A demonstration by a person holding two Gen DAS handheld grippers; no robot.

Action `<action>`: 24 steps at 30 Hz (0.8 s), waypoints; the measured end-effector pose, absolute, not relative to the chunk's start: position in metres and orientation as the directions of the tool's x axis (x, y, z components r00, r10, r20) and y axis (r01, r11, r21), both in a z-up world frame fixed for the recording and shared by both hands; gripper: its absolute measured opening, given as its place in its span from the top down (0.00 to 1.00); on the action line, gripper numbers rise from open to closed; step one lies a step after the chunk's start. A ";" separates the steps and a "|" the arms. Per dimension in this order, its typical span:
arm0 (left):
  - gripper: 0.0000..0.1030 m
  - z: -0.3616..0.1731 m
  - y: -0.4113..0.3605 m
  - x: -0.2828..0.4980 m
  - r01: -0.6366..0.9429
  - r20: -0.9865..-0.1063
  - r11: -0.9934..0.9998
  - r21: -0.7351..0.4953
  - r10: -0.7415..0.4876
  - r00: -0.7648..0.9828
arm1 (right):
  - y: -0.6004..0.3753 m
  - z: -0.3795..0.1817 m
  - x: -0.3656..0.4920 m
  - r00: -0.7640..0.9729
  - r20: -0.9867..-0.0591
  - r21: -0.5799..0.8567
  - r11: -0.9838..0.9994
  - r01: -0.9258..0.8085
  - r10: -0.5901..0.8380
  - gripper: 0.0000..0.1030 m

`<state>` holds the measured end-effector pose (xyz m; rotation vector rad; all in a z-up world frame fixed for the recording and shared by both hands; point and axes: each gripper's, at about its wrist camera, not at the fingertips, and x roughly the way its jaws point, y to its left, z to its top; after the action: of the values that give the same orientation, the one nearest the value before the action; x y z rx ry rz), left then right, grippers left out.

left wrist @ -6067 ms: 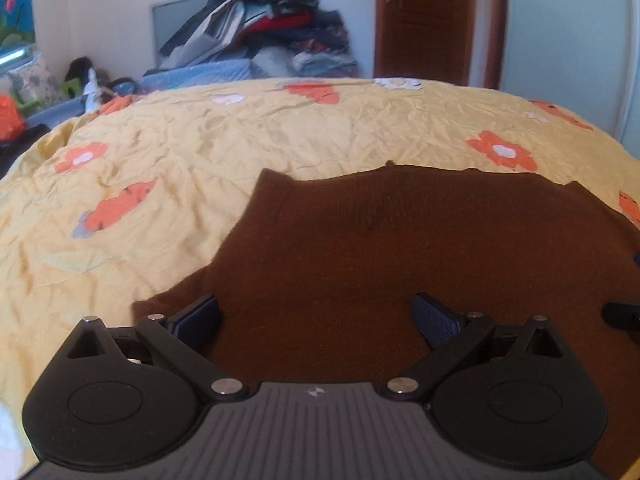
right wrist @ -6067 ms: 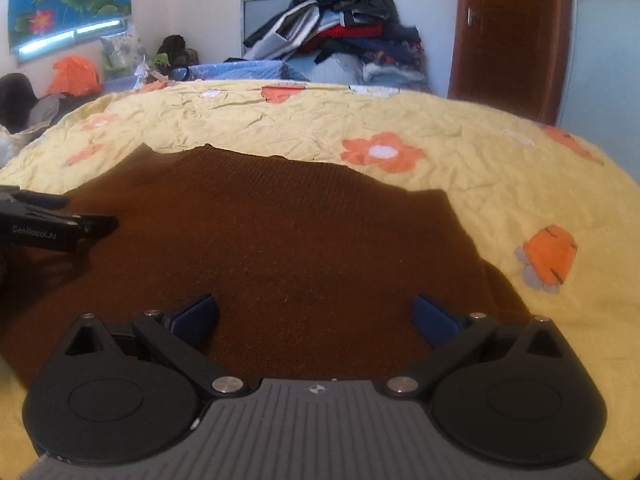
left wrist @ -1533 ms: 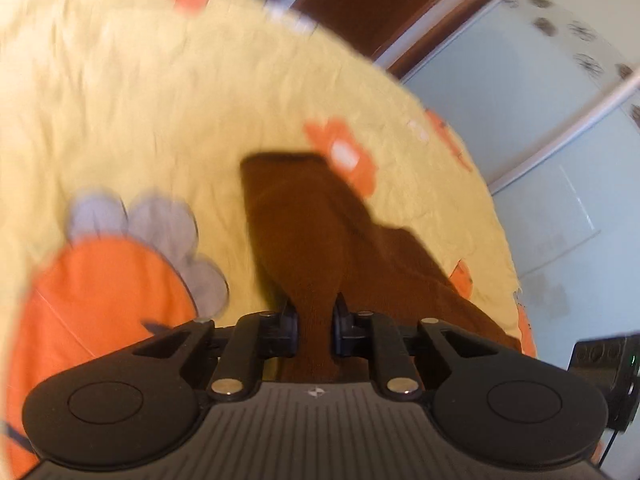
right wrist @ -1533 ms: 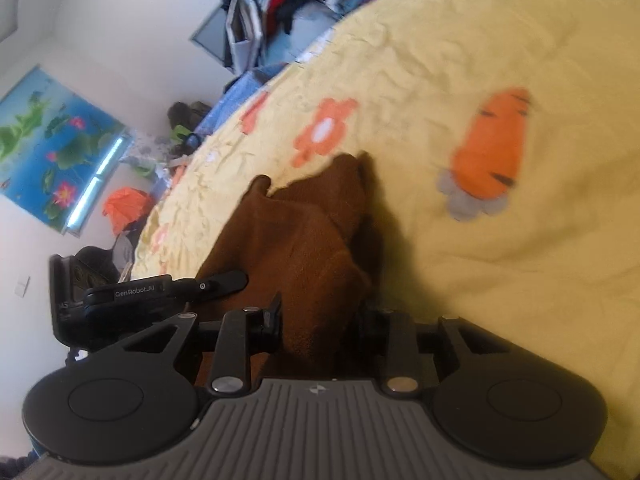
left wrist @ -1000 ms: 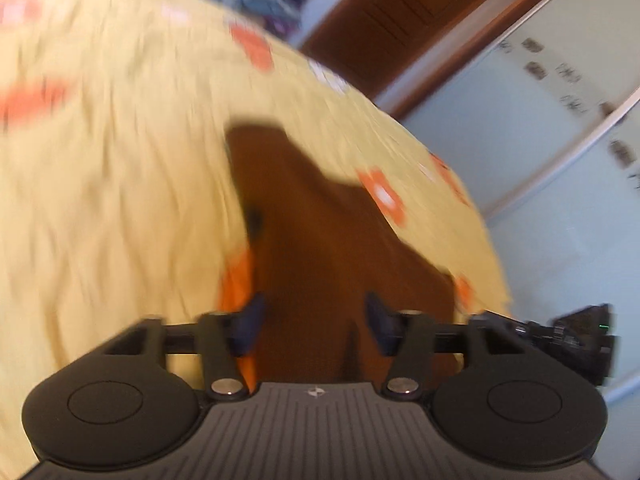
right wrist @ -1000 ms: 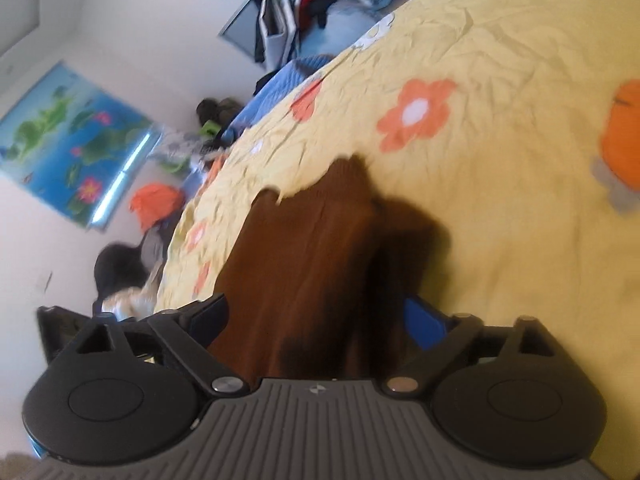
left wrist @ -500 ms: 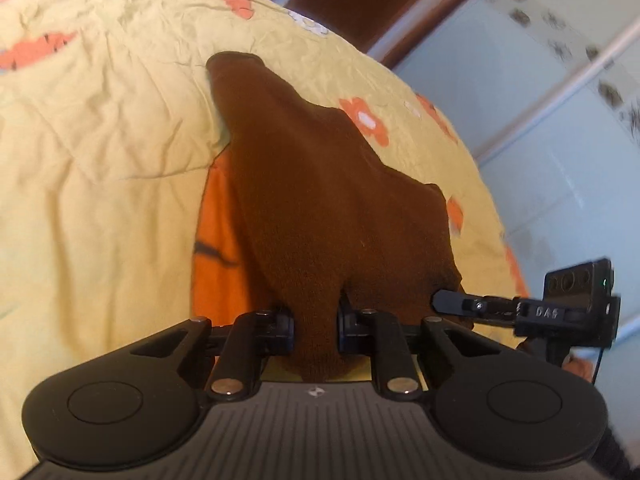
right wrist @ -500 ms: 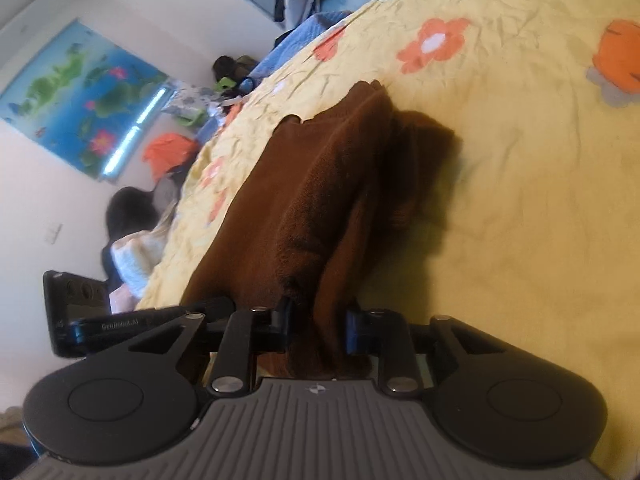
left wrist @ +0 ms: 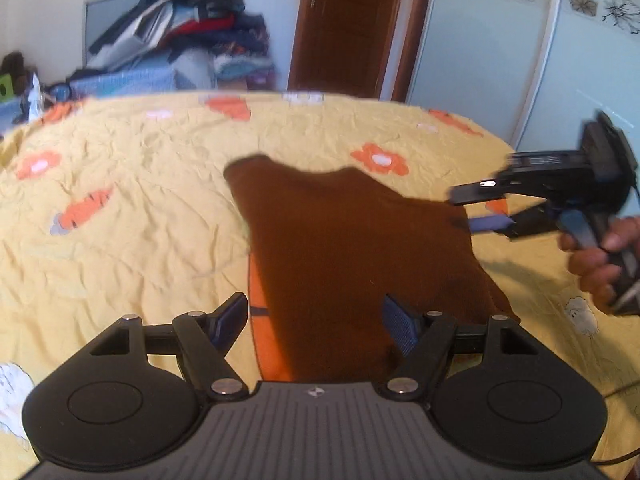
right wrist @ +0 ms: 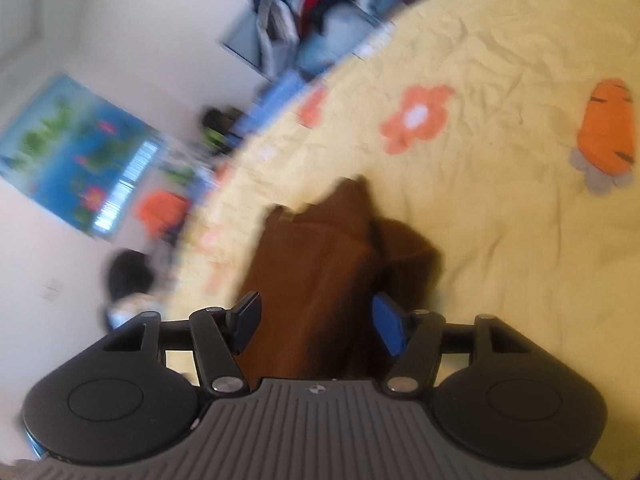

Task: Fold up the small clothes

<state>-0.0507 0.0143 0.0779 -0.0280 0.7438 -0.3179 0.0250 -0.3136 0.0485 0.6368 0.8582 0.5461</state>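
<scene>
While a dark brown knitted garment [left wrist: 352, 248] lies folded lengthwise on a wrinkled yellow cotton bedsheet printed with orange flowers and carrots [left wrist: 140, 208], both pairs of tongs are seen parting. The left gripper [left wrist: 316, 320] has its blue-padded jaws opening, with the near end of the knit lying between them but not pressed. The right gripper [right wrist: 316, 322] is likewise opening over the garment's other end, cloth between the jaws and ungripped; in the left view it is seen at the knit's far right edge, held by a hand [left wrist: 600, 256]. The garment is judged soft, light and limp, with a fuzzy ribbed surface that should not slip from rubbery pads; it would sag wherever unsupported. A hold is best taken at the doubled edge nearest each gripper, so both layers are caught together. Beyond the tongs, a heap of mixed clothing [left wrist: 192, 36] is stacked against the wall.
</scene>
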 end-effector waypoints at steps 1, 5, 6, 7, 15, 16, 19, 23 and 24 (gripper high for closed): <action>0.28 0.077 0.013 -0.050 0.264 -0.672 0.954 -0.138 -0.287 0.683 | -0.304 0.047 0.034 0.526 -0.528 0.682 0.702 -0.205 0.667 0.74; 0.28 0.072 0.019 -0.051 0.237 -0.680 0.957 -0.168 -0.287 0.675 | -0.293 0.047 0.055 0.556 -0.586 0.542 0.795 -0.272 0.589 0.91; 0.28 0.071 0.023 -0.050 0.226 -0.681 0.958 -0.179 -0.286 0.674 | -0.299 0.040 0.062 0.559 -0.604 0.544 0.807 -0.232 0.568 0.91; 0.28 0.070 0.027 -0.050 0.212 -0.682 0.958 -0.193 -0.287 0.673 | -0.303 0.033 0.064 0.558 -0.611 0.555 0.807 -0.205 0.562 0.90; 0.28 0.075 0.032 -0.046 0.209 -0.664 0.949 -0.235 -0.314 0.678 | -0.318 0.054 0.000 0.667 -0.457 0.636 0.740 -0.217 0.589 0.44; 0.28 0.075 0.023 -0.045 0.236 -0.661 0.946 -0.223 -0.324 0.676 | -0.310 0.060 -0.007 0.654 -0.459 0.617 0.745 -0.253 0.602 0.44; 0.28 0.073 -0.011 -0.040 0.335 -0.667 0.931 -0.148 -0.344 0.661 | -0.272 0.074 -0.016 0.594 -0.482 0.538 0.752 -0.380 0.644 0.28; 0.26 0.046 -0.044 -0.020 0.370 -0.727 0.929 -0.016 -0.264 0.633 | -0.233 0.053 0.009 0.520 -0.593 0.460 0.789 -0.408 0.615 0.12; 0.21 0.042 -0.045 -0.020 0.372 -0.708 0.928 0.016 -0.252 0.660 | -0.234 0.045 0.015 0.535 -0.582 0.452 0.791 -0.413 0.612 0.15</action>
<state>-0.0204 -0.0453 0.0425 0.1642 0.7739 -0.3547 0.0151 -0.2338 0.0449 0.2741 0.7973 0.6197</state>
